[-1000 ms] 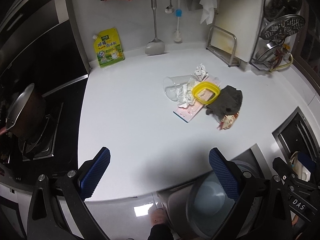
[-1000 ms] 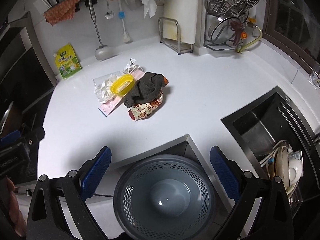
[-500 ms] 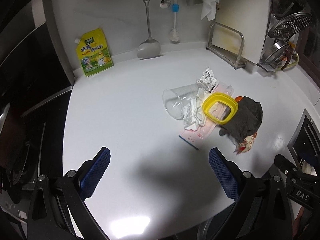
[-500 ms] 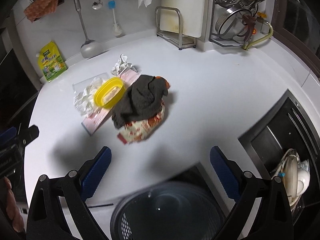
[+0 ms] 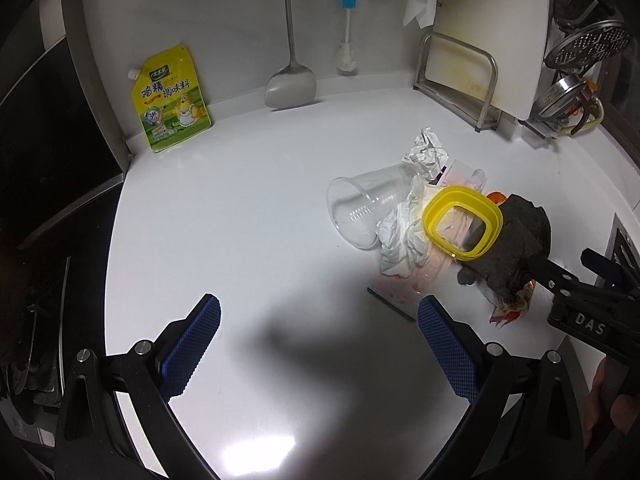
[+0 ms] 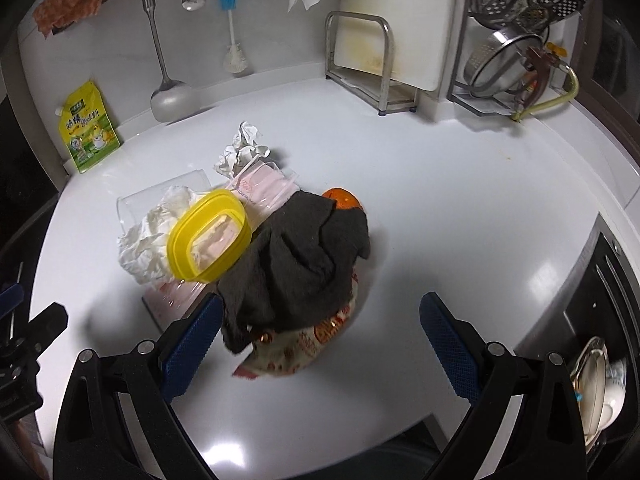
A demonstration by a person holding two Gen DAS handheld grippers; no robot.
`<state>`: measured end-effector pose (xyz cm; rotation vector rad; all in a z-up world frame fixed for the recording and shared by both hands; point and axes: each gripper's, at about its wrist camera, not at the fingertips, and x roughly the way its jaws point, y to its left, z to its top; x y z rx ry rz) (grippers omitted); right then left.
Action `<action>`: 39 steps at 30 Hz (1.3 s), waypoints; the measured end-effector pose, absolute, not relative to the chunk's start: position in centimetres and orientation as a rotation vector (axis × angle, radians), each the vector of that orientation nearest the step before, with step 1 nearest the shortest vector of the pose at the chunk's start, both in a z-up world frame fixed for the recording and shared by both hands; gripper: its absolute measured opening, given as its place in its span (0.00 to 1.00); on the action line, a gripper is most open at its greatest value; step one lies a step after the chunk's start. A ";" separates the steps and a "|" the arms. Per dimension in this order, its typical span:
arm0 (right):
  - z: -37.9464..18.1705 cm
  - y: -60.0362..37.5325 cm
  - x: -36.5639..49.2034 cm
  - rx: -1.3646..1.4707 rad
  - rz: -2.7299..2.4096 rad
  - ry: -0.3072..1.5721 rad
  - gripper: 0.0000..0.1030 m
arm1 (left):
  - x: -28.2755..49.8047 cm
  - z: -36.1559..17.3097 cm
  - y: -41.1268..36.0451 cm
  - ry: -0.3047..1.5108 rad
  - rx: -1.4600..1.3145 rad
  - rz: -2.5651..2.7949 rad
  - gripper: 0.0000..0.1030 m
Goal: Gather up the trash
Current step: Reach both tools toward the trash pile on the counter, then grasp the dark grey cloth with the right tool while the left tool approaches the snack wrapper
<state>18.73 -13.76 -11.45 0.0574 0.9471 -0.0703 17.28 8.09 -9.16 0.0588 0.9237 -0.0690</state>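
Trash pile: a clear plastic cup [image 5: 362, 210] on its side, crumpled white tissue [image 5: 400, 240], a yellow-rimmed plastic lid [image 6: 208, 236], a pink flat packet [image 6: 266, 194], a dark grey cloth [image 6: 298, 264] over a printed snack wrapper [image 6: 298, 346], heaped mid-surface, toward the back edge.
Surface: white surface [image 5: 248, 208], bare in front of the pile.
Left hand-held gripper [image 5: 318, 350]: spread wide, empty, short of the cup.
Right hand-held gripper [image 6: 320, 344]: spread, empty, straddling the cloth and wrapper; contact unclear.
Step in hand: probably grasping the cloth-and-wrapper bundle.
Doing it well: lower the fingers low around both layers, pinch the wrapper too, and avoid catching the lid.
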 end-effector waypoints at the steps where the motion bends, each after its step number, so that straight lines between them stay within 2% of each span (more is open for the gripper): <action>1: -11.7 -13.7 19.0 0.050 -0.073 0.945 0.91 | 17.4 -9.3 8.1 0.927 0.060 -0.071 0.94; 11: -12.4 -12.6 20.2 0.000 -0.056 0.928 0.89 | 17.5 -10.2 7.8 0.949 0.067 -0.094 0.94; 12: -12.5 -12.4 20.2 -0.008 -0.052 0.927 0.81 | 17.5 -10.2 7.8 0.949 0.068 -0.095 0.94; 13: -12.6 -12.2 20.3 -0.018 -0.047 0.932 0.67 | 17.4 -10.2 7.7 0.948 0.069 -0.098 0.94; 15: -12.9 -11.9 20.6 -0.036 -0.036 0.957 0.53 | 17.4 -10.2 7.6 0.947 0.070 -0.101 0.94; 17: -12.9 -11.7 20.5 -0.040 -0.029 0.951 0.50 | 17.3 -10.2 7.5 0.948 0.068 -0.105 0.94; 19: -12.7 -11.5 20.3 -0.047 -0.021 0.942 0.40 | 17.2 -10.2 7.4 0.948 0.067 -0.108 0.94; 23: -12.2 -12.0 19.8 -0.014 -0.005 0.926 0.29 | 17.2 -10.1 7.1 0.946 0.060 -0.119 0.94; 28: -10.8 -13.8 19.0 0.074 -0.003 0.888 0.26 | 17.0 -9.7 6.5 0.933 0.050 -0.141 0.94; 39: -7.3 -19.1 15.8 0.184 -0.087 0.802 0.24 | 16.5 -9.6 3.8 0.926 0.049 -0.195 0.94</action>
